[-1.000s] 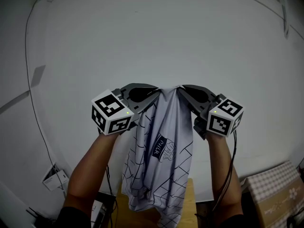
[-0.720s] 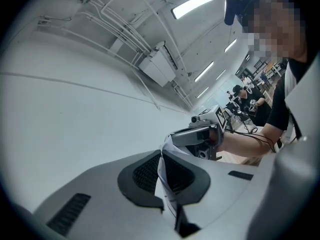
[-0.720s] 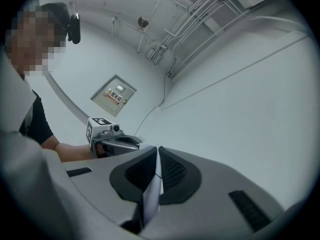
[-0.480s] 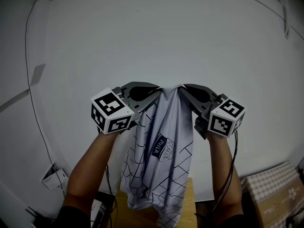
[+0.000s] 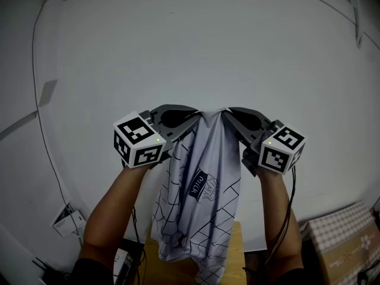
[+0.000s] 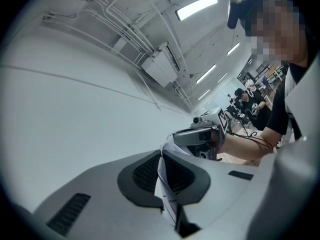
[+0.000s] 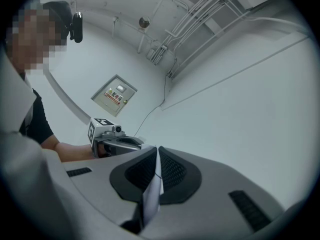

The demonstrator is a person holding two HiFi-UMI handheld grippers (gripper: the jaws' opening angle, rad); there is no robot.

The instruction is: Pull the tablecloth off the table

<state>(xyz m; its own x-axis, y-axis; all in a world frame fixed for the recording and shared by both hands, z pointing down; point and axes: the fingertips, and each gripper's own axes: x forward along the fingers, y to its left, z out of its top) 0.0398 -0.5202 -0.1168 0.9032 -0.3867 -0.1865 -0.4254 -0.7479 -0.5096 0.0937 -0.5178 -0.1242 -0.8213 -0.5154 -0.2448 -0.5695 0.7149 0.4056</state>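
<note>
- Your left gripper (image 6: 161, 158) has its jaws closed on a thin fold of the tablecloth (image 5: 205, 183). Your right gripper (image 7: 157, 154) is clamped the same way on the neighbouring fold.
- The cloth hangs bunched straight down from both sets of jaws, whose tips nearly meet.
- Only a narrow edge sits between each pair of pads, so a sharp jerk could slip it free.
- Far below the jaws the hem reaches a wooden surface (image 5: 238, 251). It may drag or snag there unless you lift clear.
</note>
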